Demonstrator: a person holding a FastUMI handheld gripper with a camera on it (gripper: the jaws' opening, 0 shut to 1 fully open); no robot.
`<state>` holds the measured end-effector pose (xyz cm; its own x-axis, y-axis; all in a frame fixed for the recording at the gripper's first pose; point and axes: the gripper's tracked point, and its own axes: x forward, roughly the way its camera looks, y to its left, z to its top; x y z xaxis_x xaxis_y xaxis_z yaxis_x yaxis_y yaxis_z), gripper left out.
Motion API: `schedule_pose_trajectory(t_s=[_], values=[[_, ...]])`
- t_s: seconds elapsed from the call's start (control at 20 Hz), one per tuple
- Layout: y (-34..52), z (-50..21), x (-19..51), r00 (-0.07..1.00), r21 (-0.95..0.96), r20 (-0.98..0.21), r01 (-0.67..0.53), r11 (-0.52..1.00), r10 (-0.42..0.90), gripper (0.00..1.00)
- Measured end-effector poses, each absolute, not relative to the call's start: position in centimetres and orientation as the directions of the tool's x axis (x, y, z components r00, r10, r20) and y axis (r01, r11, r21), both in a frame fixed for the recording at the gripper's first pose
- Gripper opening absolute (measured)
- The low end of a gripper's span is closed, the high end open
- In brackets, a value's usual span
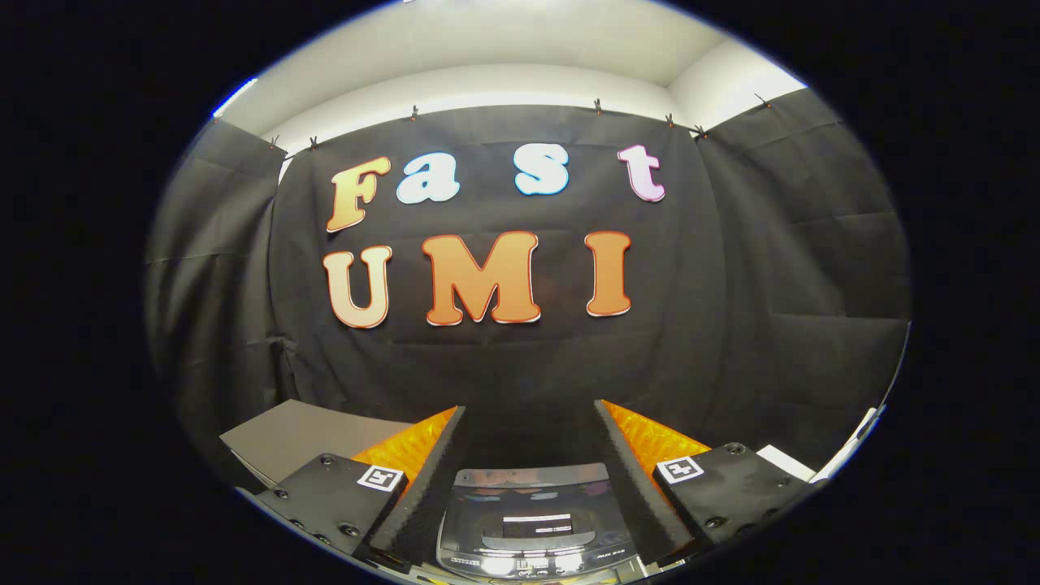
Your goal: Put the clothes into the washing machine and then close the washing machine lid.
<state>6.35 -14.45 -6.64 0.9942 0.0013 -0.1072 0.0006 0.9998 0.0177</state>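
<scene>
Below the spread fingers of the gripper [528, 455], the washer [532, 520] sits low and near, its lid [528, 483] shut and glossy. Nothing is grasped. No clothes visible from here; the gripper points above it toward the far wall.

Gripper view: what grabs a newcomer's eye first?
The gripper itself: its two fingers stand wide apart with nothing held between them. Low in the gap between them sits the washing machine, seen from above with its glossy dark lid down. Beyond the fingers hangs the booth's black cloth wall.
</scene>
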Motion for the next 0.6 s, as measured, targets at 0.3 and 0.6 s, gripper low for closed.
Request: schedule_pose_trajectory(t_s=[0.3, 0.6], values=[[-14.8, -5.0, 5.1, 0.997, -0.004, -0.075, 0.009, 1.0, -0.01, 0.97], [-14.9, -4.2, 4.3, 0.998, -0.027, -0.056, 0.012, 1.0, -0.014, 0.97]])
